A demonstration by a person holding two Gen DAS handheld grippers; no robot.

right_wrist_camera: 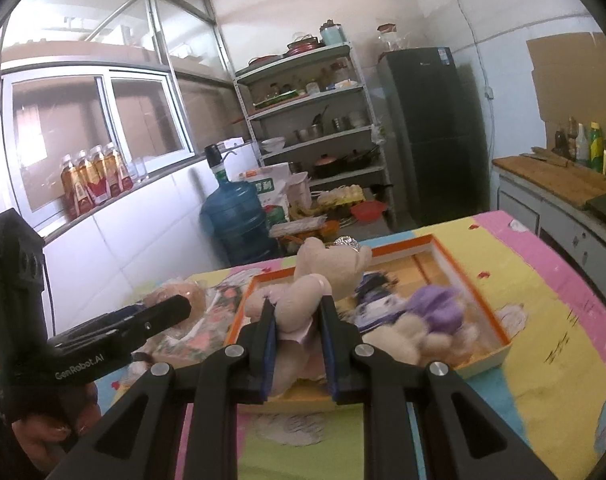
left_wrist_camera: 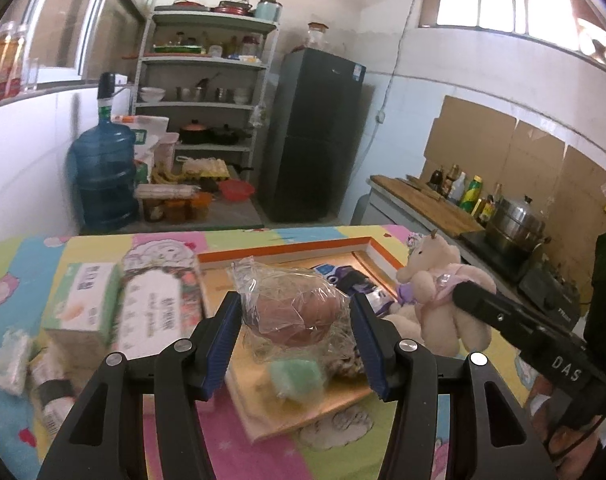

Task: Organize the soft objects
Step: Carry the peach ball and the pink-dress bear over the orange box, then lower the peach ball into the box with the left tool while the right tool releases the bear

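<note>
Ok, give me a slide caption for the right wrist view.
Right gripper clamps a beige plush toy above the orange-rimmed tray on a cartoon-print tablecloth.

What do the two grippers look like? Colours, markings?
Both matte black, angular linkage arms with silver pivot pins and blue ribbed pads inside the fingers. Left gripper reads "GenRobot.AI" on its side; right gripper reads "DAS". No cables or sleeves visible.

blur: tissue packs [left_wrist_camera: 115, 304], print unreadable | hidden: plush toy [right_wrist_camera: 303, 304] lower body behind right gripper [right_wrist_camera: 297, 344] | unclear: purple item [right_wrist_camera: 435, 308], smeared
</note>
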